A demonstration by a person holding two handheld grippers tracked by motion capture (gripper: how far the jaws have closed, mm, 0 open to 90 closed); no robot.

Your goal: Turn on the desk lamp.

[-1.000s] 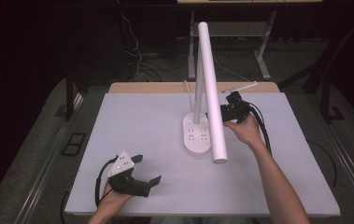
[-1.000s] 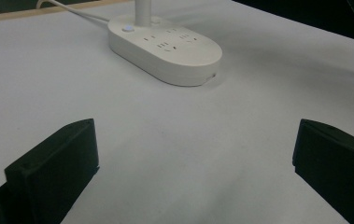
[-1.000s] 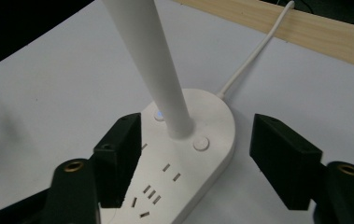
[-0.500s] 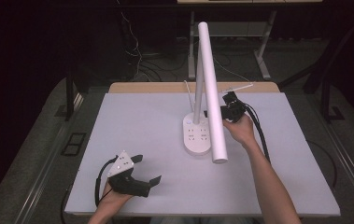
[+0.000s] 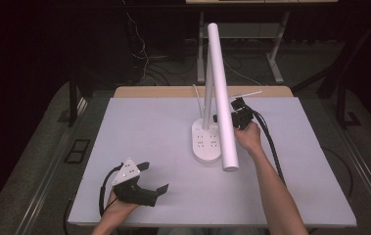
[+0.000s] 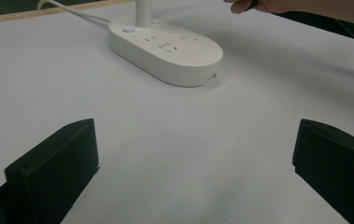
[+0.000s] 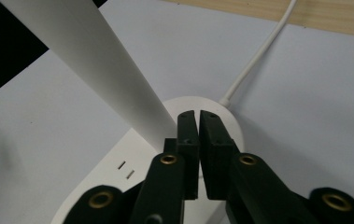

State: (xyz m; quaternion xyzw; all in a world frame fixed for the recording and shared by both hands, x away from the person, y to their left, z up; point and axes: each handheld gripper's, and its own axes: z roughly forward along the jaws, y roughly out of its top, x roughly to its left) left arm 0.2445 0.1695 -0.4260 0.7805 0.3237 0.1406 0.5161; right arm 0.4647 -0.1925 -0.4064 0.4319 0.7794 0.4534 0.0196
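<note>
Right hand-held gripper (image 7: 198, 116) is seen over the lamp base (image 5: 206, 143) at worktop (image 5: 144, 122) centre w/ jaws just pinched together, nothing between them; the button press is judged still to come. Left hand-held gripper (image 5: 152, 177) is rested wide open, empty, near the front edge.

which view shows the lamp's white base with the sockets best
The left gripper view: the lamp base lies whole and close, sockets and button plain. The high view shows it small, partly behind the lamp's tube. The right gripper view has the right gripper covering part of it.
</note>
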